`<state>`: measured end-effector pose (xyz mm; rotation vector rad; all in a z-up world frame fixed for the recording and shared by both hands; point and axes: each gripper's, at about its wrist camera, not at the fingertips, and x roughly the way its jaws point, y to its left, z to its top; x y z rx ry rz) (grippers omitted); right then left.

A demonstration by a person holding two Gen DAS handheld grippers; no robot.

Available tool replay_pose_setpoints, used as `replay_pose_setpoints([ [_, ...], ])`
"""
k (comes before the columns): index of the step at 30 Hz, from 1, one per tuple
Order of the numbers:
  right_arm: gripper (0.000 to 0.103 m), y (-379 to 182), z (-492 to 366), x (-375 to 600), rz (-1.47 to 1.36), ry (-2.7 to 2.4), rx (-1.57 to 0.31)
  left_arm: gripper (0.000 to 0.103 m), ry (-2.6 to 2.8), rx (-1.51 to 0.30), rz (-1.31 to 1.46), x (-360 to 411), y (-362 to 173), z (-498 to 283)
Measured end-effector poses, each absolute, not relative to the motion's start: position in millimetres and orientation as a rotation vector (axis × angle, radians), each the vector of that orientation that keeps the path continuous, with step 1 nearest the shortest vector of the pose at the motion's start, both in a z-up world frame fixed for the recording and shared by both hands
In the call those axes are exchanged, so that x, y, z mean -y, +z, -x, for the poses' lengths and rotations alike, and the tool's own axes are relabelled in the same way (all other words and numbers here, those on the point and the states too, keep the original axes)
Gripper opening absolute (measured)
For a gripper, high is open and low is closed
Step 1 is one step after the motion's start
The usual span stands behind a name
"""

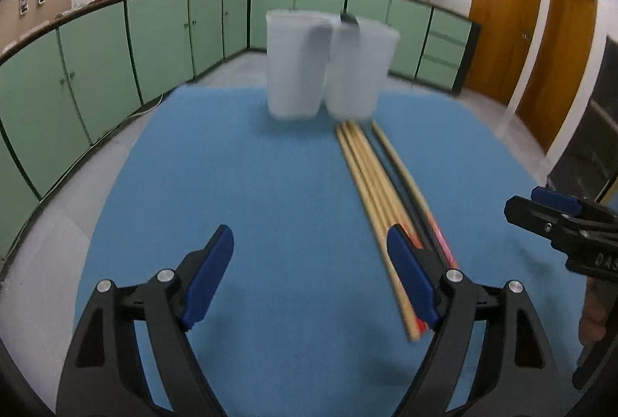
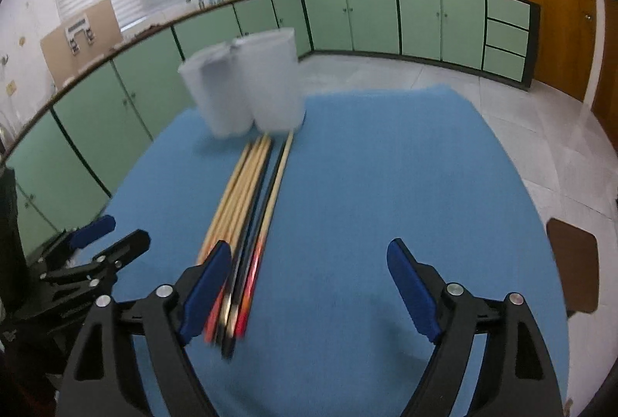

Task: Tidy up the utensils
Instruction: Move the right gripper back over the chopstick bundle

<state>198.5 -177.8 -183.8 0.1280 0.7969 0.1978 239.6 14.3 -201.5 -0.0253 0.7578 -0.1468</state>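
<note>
Currently, left hand-held gripper (image 1: 311, 276) and right hand-held gripper (image 2: 309, 289) both have jaws wide apart, holding nothing. Chopsticks (image 1: 370, 177) lie on the blue tabletop (image 1: 231, 166), pointing toward two cups (image 1: 324, 69) at 12 o'clock.

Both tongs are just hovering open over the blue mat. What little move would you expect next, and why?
Probably the right tongs shift slightly left and lower over the near ends of the chopsticks. The bundle lies flat on the blue mat, its near ends just inside that tongs' left finger, and nothing is gripped. The two translucent containers stand upright at the far ends, likely the destination.
</note>
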Motion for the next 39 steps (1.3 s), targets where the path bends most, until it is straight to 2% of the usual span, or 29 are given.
replay_pose_setpoints([
  [7,0.074,-209,-174,156,-0.077,0.215,-0.853,0.079,-0.106,-0.846,0.023,-28,-222,-225],
  [18,0.073,-224,-178,146,-0.037,0.189,-0.885,0.079,-0.068,-0.873,0.017,-28,-226,-225],
  [23,0.069,-225,-180,157,-0.013,0.111,-0.891,0.081,-0.058,-0.871,0.01,-26,-226,-224],
  [29,0.069,-221,-172,166,-0.08,0.172,-0.876,0.081,-0.052,-0.869,0.009,-24,-226,-221],
  [39,0.069,-228,-178,135,0.021,0.18,-0.895,0.083,-0.05,-0.883,0.021,-28,-228,-220],
])
